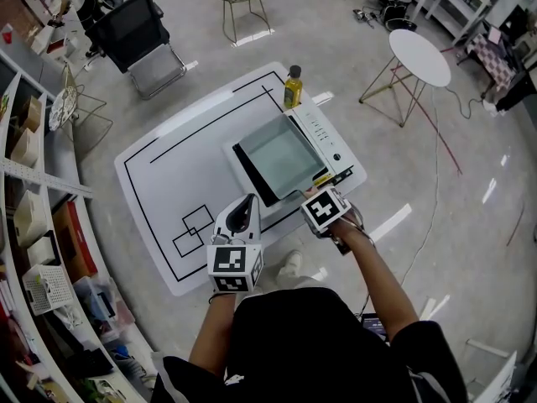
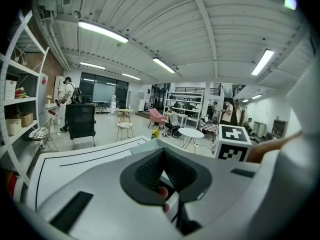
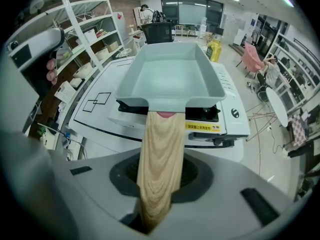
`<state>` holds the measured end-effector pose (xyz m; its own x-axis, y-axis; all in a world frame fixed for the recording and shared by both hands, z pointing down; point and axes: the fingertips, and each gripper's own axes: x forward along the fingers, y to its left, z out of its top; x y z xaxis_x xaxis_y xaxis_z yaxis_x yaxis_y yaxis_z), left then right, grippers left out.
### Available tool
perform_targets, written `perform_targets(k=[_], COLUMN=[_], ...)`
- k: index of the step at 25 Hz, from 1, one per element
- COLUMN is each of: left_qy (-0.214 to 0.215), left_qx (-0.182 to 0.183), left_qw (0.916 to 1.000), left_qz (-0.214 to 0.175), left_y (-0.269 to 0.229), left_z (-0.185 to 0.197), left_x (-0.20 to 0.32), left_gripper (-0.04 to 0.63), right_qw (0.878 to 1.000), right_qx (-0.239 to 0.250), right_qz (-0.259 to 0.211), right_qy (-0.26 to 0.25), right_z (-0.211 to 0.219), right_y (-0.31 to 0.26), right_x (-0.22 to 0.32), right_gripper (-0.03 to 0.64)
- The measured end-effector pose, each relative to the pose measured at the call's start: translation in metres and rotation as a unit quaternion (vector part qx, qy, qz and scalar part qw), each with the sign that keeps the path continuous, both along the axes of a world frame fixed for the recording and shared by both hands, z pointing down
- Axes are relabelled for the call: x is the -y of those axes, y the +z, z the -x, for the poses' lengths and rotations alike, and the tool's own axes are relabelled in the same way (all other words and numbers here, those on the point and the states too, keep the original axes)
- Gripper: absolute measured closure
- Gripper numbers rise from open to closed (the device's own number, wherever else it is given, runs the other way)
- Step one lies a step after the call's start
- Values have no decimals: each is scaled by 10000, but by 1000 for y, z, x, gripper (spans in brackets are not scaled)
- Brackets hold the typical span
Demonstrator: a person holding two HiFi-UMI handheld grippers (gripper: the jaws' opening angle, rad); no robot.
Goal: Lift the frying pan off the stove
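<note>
At the pan's 7 o'clock, the left gripper (image 1: 245,212) is being held over the white table (image 1: 159,191), its jaws pressed together on nothing. At 5 o'clock, the right gripper (image 3: 159,184) is clamping the wooden handle (image 3: 159,144) of the grey-green rectangular frying pan (image 3: 170,76). The pan is sitting over the black burner of the white stove (image 3: 230,116); whether it is touching the grate cannot be told. A yellow oil bottle (image 1: 292,87) is standing at the stove's 12 o'clock.
</note>
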<state>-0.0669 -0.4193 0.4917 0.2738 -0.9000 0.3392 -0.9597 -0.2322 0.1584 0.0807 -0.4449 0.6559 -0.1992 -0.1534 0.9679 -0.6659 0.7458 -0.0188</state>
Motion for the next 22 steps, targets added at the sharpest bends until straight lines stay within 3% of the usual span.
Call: perform_targets(k=[13, 17, 22], left_qy=[18, 62, 152], left_qx=[68, 84, 98], left_qw=[9999, 9998, 9996], left_qz=[-109, -145, -222], left_y=[-7, -9, -14], left_z=[5, 5, 4], left_x=[-7, -9, -15], left_gripper=[586, 586, 586], right_qw=[9990, 9973, 9950], right_qx=[87, 360, 680], right_qz=[-169, -563, -525], right_qy=[396, 317, 507], right_z=[-7, 7, 15], right_y=[2, -14, -26], right_x=[-11, -5, -15], right_gripper=[546, 546, 546])
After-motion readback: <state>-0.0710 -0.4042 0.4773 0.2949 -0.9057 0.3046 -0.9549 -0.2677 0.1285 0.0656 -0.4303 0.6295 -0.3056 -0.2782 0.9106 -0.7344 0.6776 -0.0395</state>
